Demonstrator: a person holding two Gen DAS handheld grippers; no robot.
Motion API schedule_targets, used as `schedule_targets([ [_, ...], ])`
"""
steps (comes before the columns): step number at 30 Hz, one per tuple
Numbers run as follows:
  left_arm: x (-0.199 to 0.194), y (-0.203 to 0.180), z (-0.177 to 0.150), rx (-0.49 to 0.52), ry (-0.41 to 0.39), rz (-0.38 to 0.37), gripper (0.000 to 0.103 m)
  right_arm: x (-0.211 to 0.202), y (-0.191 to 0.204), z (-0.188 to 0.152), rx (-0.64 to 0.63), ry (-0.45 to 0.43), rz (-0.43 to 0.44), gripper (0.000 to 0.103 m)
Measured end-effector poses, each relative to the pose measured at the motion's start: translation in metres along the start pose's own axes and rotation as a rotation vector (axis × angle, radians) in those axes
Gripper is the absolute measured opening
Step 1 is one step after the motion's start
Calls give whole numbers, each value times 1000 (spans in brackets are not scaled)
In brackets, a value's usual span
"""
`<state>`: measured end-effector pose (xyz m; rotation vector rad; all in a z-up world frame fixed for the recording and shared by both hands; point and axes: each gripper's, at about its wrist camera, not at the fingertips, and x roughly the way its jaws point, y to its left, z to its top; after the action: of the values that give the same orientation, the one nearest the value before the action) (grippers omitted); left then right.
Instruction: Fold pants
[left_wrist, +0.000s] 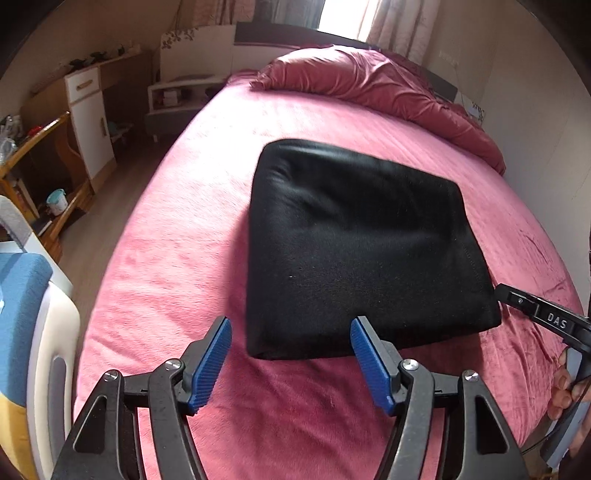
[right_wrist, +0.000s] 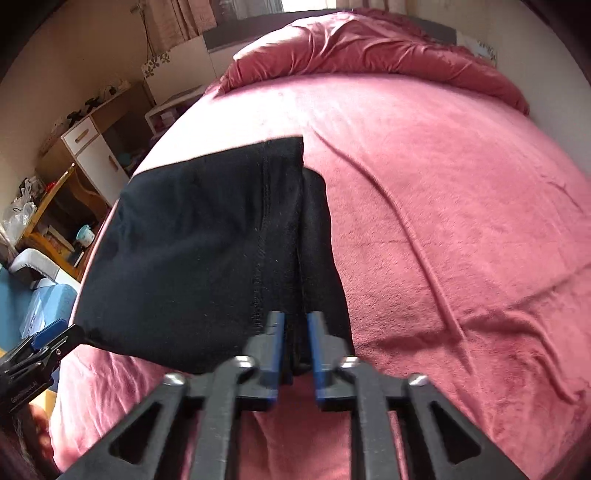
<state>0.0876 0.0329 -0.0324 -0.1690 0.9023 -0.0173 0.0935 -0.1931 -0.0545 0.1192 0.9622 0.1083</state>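
The black pants (left_wrist: 362, 251) lie folded into a thick rectangle on the pink bed (left_wrist: 177, 258). My left gripper (left_wrist: 291, 328) is open and empty, just above the near edge of the pants. My right gripper (right_wrist: 296, 325) is shut on the near right edge of the pants (right_wrist: 207, 251), with folded layers between its blue pads. It also shows in the left wrist view (left_wrist: 539, 314) at the pants' right corner. The left gripper shows in the right wrist view (right_wrist: 40, 350) at the pants' left corner.
A crumpled pink duvet (left_wrist: 388, 85) lies at the head of the bed. A white cabinet (left_wrist: 92, 125), wooden desk and shelves stand on the left across a strip of wood floor. A blue and white chair (left_wrist: 33, 332) is close on the left.
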Motion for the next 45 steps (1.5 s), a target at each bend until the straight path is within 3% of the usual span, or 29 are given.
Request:
schedule_targets([
  [1, -7, 1, -2, -3, -15, 4, 68, -8, 3, -3, 0, -21, 8, 58],
  [2, -15, 2, -5, -7, -32, 11, 68, -17, 9, -8, -4, -49, 12, 60],
  [10, -57, 3, -24, 1, -117, 56, 68, -42, 57, -43, -88, -72, 3, 63],
  [16, -66, 1, -33, 15, -131, 78, 68, -44, 84, -64, -142, -55, -5, 66],
  [25, -81, -3, -35, 16, -163, 70, 68, -54, 84, -66, -130, -72, -31, 71],
  [45, -80, -11, -40, 27, -144, 118, 70, -55, 78, -73, -111, -76, -38, 74],
])
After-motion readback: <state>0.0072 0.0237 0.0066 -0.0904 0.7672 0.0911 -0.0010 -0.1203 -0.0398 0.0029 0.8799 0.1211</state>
